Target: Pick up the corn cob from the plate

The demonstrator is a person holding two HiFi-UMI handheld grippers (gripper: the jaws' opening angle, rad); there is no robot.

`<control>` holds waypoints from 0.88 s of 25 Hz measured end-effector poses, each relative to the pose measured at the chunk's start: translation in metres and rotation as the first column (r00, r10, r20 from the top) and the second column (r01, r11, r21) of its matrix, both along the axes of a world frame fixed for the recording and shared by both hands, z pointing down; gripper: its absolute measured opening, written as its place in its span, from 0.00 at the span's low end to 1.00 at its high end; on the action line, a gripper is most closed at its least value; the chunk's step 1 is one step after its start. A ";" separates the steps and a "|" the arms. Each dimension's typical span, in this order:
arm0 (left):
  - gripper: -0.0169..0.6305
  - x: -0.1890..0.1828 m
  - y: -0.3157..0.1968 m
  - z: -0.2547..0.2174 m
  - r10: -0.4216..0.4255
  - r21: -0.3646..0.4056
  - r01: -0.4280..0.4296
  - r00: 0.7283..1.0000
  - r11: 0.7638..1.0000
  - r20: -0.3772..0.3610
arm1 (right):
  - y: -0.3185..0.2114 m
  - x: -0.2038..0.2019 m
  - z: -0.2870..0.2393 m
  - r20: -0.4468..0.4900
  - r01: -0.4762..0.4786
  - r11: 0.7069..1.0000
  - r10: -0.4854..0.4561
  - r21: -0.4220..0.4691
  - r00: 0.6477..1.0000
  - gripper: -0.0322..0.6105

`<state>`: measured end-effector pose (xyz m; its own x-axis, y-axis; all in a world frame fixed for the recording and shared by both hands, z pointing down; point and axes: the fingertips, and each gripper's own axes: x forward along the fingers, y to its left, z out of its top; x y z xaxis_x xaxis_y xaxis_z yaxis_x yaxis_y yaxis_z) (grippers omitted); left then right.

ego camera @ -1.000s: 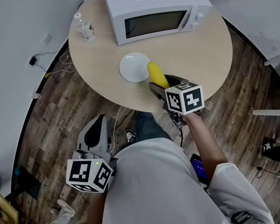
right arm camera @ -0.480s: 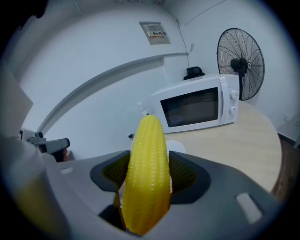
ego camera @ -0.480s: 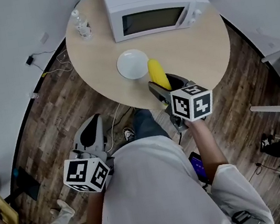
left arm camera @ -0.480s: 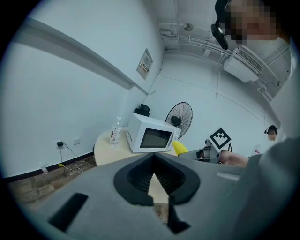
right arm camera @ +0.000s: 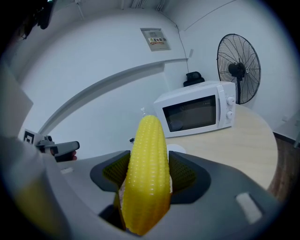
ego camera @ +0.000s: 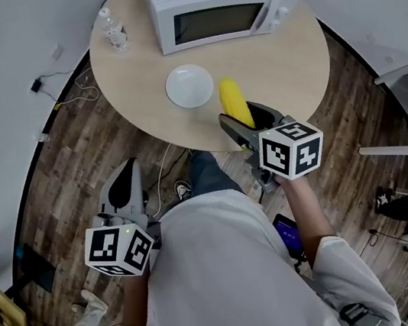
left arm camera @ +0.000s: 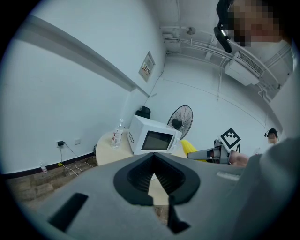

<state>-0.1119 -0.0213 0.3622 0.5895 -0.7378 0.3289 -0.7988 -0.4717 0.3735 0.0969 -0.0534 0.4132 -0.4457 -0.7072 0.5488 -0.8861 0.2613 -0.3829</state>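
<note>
Corn cob (right arm camera: 146,173) sits clamped between the jaws of the right gripper (ego camera: 247,121), off the plate (ego camera: 189,86) and just to its lower right in the head view, above the round surface (ego camera: 281,68). It is probably light and stiff. Its glossy, bumpy kernels give the ribbed pads some bite, but the round body could pivot or slide. The hold falls on the thicker lower part, which seems the sound place. Its long axis runs along the jaws. The tapered tip points away from the person, toward the microwave (ego camera: 216,1) at the top of the frame. The left gripper (left arm camera: 152,176) hangs low at lower left, its jaws together on nothing.
</note>
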 end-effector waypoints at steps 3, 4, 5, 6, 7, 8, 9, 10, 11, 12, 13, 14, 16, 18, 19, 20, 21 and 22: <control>0.02 -0.003 0.001 0.000 0.003 -0.002 -0.003 1.000 1.000 -0.022 | 0.004 -0.001 -0.002 0.021 -0.015 1.000 0.015 -0.003 1.000 0.47; 0.02 -0.004 0.001 0.002 0.003 -0.003 -0.003 1.000 1.000 -0.018 | 0.005 -0.001 -0.003 0.030 -0.019 1.000 0.019 -0.006 0.999 0.47; 0.02 -0.005 0.001 0.003 0.004 -0.005 -0.004 1.000 1.000 -0.012 | 0.006 -0.002 -0.004 0.036 -0.022 1.000 0.022 -0.006 0.999 0.47; 0.02 -0.006 0.001 0.004 0.004 -0.006 -0.004 1.000 1.000 -0.007 | 0.008 -0.003 -0.005 0.038 -0.024 1.000 0.024 -0.003 0.999 0.47; 0.02 -0.007 0.000 0.005 0.003 -0.007 -0.003 1.000 1.000 -0.004 | 0.009 -0.004 -0.007 0.039 -0.027 1.000 0.027 0.000 0.999 0.47; 0.02 -0.008 -0.001 0.006 0.003 -0.010 -0.003 1.000 1.000 -0.003 | 0.010 -0.004 -0.008 0.041 -0.032 0.999 0.032 0.004 0.999 0.47; 0.02 -0.008 -0.001 0.007 0.002 -0.013 -0.002 1.000 1.000 -0.004 | 0.012 -0.004 -0.009 0.043 -0.039 0.999 0.038 0.006 0.998 0.47; 0.02 -0.008 -0.001 0.008 0.003 -0.017 -0.003 1.000 1.000 -0.005 | 0.013 -0.004 -0.010 0.044 -0.046 0.999 0.046 0.008 0.998 0.47; 0.02 -0.008 -0.001 0.010 0.003 -0.020 -0.003 1.000 1.000 -0.008 | 0.015 -0.003 -0.011 0.044 -0.053 0.999 0.053 0.009 0.998 0.47; 0.02 -0.009 -0.001 0.011 0.002 -0.023 -0.003 1.000 1.000 -0.009 | 0.017 -0.003 -0.012 0.042 -0.059 0.998 0.059 0.010 0.997 0.47; 0.02 -0.011 -0.001 0.012 0.000 -0.026 0.000 1.000 1.000 -0.006 | 0.019 -0.003 -0.013 0.039 -0.066 0.998 0.065 0.011 0.997 0.47; 0.02 -0.014 -0.002 0.014 -0.004 -0.028 0.004 1.000 1.000 0.002 | 0.021 -0.005 -0.013 0.037 -0.073 0.997 0.072 0.012 0.997 0.47; 0.02 -0.022 -0.003 0.015 -0.012 -0.029 0.012 1.000 0.999 0.017 | 0.023 -0.009 -0.011 0.039 -0.086 0.996 0.085 0.008 0.996 0.47; 0.02 -0.026 -0.004 0.016 -0.015 -0.032 0.016 1.000 0.999 0.019 | 0.027 -0.011 -0.010 0.043 -0.092 0.996 0.092 0.001 0.995 0.47; 0.02 -0.026 -0.004 0.016 -0.016 -0.033 0.017 1.000 0.999 0.016 | 0.029 -0.011 -0.010 0.037 -0.093 0.996 0.093 0.000 0.995 0.47; 0.02 -0.026 -0.005 0.016 -0.018 -0.034 0.018 1.000 0.999 0.012 | 0.030 -0.011 -0.011 0.023 -0.093 0.996 0.093 0.002 0.995 0.47; 0.02 -0.026 -0.005 0.016 -0.019 -0.034 0.019 1.000 0.999 0.009 | 0.031 -0.011 -0.012 0.003 -0.093 0.996 0.093 0.006 0.996 0.47; 0.02 -0.027 -0.005 0.016 -0.020 -0.035 0.020 1.000 0.999 0.006 | 0.032 -0.011 -0.012 -0.018 -0.093 0.996 0.093 0.012 0.995 0.47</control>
<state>-0.1389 -0.0266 0.3784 0.5726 -0.7374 0.3583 -0.8103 -0.4422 0.3846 0.0860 -0.0218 0.4009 -0.3673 -0.7512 0.5485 -0.9137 0.1811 -0.3639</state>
